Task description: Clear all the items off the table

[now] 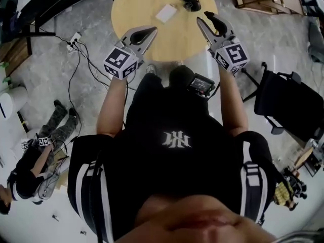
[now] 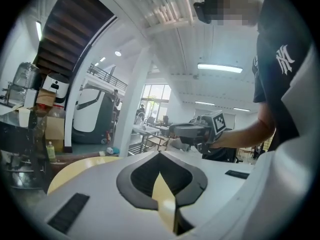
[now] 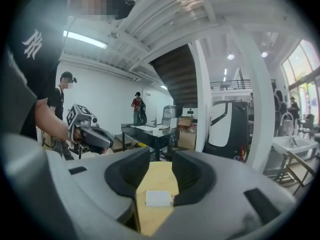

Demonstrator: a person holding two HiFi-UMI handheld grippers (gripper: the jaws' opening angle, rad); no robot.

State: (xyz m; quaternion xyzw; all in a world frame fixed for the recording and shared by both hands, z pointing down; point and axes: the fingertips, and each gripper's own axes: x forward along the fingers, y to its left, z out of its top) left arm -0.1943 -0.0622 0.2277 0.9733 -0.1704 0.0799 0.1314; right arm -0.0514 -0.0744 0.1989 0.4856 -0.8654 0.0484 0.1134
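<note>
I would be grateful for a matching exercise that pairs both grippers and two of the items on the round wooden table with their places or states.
Things:
1. left gripper
2. right gripper
3. white flat rectangular box
4. black lumpy object

Places or states:
A. fingers apart
B. toward the far edge of the round pale wooden table, just beyond the right gripper
C. fingers together
D. near the table's middle

Pairs: 1-C, 2-A, 3-D, 4-B
</note>
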